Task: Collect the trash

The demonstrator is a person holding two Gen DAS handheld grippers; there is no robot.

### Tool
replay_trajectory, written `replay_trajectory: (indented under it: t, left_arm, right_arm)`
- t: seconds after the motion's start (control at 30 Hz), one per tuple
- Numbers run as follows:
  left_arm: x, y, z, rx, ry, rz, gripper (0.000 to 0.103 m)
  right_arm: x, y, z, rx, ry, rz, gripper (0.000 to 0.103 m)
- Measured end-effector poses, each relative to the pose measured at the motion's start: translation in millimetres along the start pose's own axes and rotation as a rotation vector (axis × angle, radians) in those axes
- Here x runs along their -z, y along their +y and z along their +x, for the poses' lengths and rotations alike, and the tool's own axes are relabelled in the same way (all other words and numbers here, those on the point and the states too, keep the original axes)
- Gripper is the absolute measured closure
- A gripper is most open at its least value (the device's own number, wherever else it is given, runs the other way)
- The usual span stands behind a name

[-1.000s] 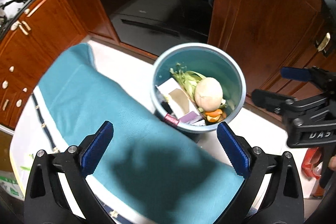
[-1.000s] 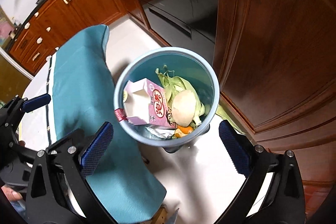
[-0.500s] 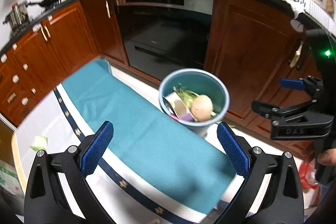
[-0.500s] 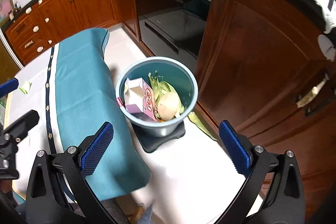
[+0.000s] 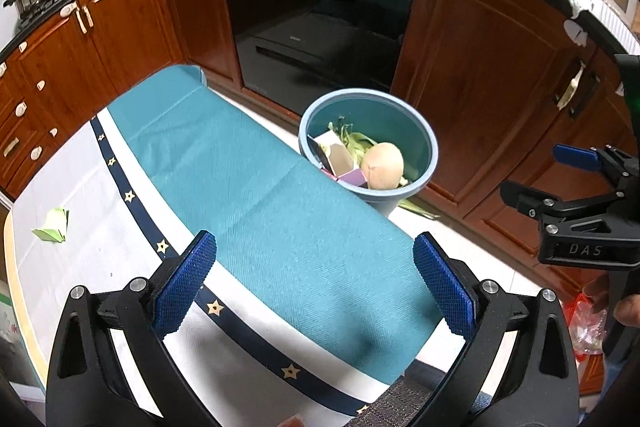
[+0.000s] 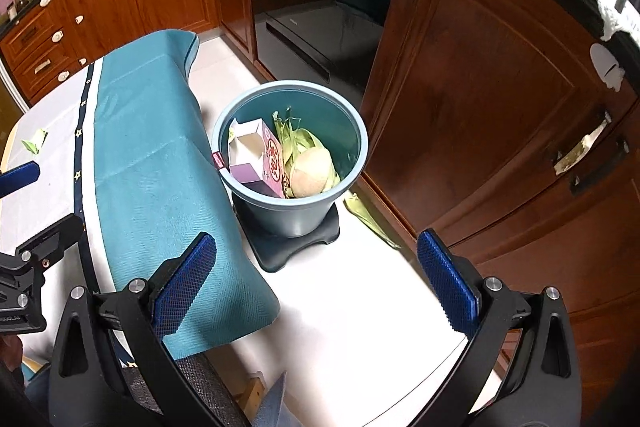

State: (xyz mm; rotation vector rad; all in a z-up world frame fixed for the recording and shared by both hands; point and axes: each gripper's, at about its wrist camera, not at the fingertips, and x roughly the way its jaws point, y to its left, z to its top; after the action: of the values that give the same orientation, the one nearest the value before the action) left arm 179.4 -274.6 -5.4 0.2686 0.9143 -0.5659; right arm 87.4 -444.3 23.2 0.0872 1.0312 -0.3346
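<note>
I have both tools up over the table edge, looking down at the blue bin [image 6: 290,163] on the floor beside the teal cloth [image 5: 256,195]. The left gripper [image 5: 316,281] stands wide, nothing between its pads; the right gripper [image 6: 316,283] is just as wide and equally empty.

What I judge is left to collect: a small green scrap [image 5: 52,225] lying on the white part of the tablecloth [image 5: 80,195], well apart from the bin, and a pale green husk strip [image 6: 368,217] on the floor just beside the bin's black base [image 6: 296,247].

The scrap looks like folded paper or a bit of leaf, I cannot tell which. Either way I expect it to be very light and soft, likely to crush flat and to slide on the cloth if I nudge it. I would close on its raised middle fold from above, pads pressing lightly down to the cloth, not on a thin edge.

The husk strip looks limp and flat against the tile, so I expect it to be hard to get under; I would pinch across its width near one end, where it seems to curl up

Inside the bin sit a pink carton [image 6: 260,157], a round pale shell [image 6: 312,173] and more husks
</note>
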Motion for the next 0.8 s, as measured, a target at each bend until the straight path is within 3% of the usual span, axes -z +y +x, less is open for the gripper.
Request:
replay_trajectory:
  t: [0.8]
  left_arm:
    - [-4, 13, 36, -0.032, 0.080, -0.023, 0.004]
  right_arm:
    - [1, 2, 47, -0.037, 0.091, 0.002, 0.006]
